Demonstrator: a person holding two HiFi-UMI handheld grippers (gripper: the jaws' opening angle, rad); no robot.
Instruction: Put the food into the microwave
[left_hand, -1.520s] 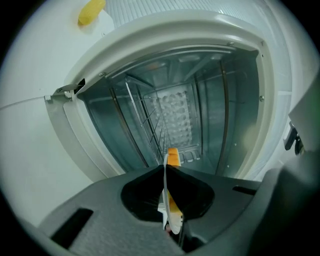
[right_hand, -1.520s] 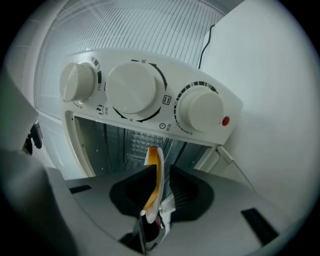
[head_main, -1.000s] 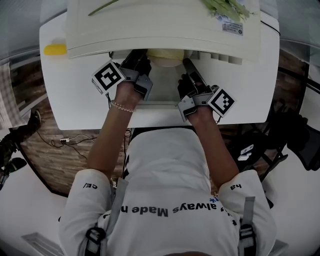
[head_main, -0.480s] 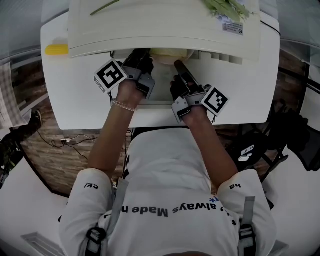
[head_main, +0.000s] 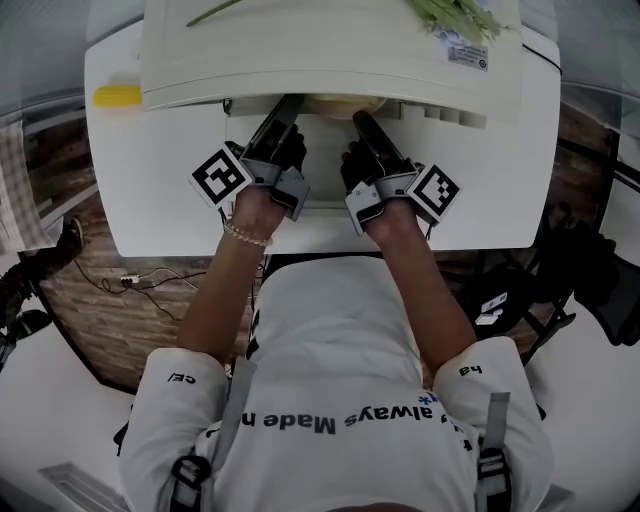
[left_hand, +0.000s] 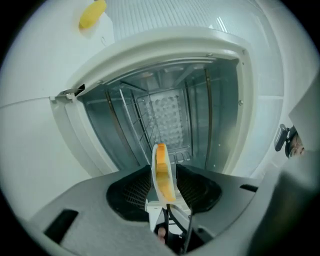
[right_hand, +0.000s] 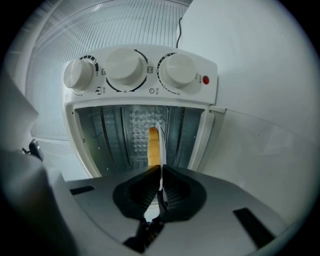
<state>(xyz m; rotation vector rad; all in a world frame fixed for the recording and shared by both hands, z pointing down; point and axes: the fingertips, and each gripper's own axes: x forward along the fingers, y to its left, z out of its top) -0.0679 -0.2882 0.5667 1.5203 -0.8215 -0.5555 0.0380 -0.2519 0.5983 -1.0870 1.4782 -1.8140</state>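
At the mouth of the cream-white countertop microwave (head_main: 330, 55), you've got the thin white plate (left_hand: 156, 185) with its yellow-orange food (left_hand: 163, 167) edge-on between both tools, and most of it sits under the roof of the cavity.

Your left gripper (left_hand: 165, 175) has just been opening. Its jaws stand wide now, with the plate's rim between them but a gap beside the pads, so that side grips nothing. Your right gripper (right_hand: 161, 171) is pinched hard on the opposite rim, pads squeezed onto the thin white edge.

So here's the danger: the whole plate may hang from that one pinch. I can't tell whether its underside rests on the wire rack (left_hand: 134, 117). If it doesn't, the freed left side can sag and the food can slide toward the low edge.

Watch your left hand too. The rim sits right in the gap, so if you draw back at an angle a pad can catch the edge. That could drag the plate outward or twist it in the right-hand grip.

On the right, a small roll of your wrist tilts the whole plate, because you hold only its lip.

The cavity walls are close on both sides, and wide jaws could knock the frame.
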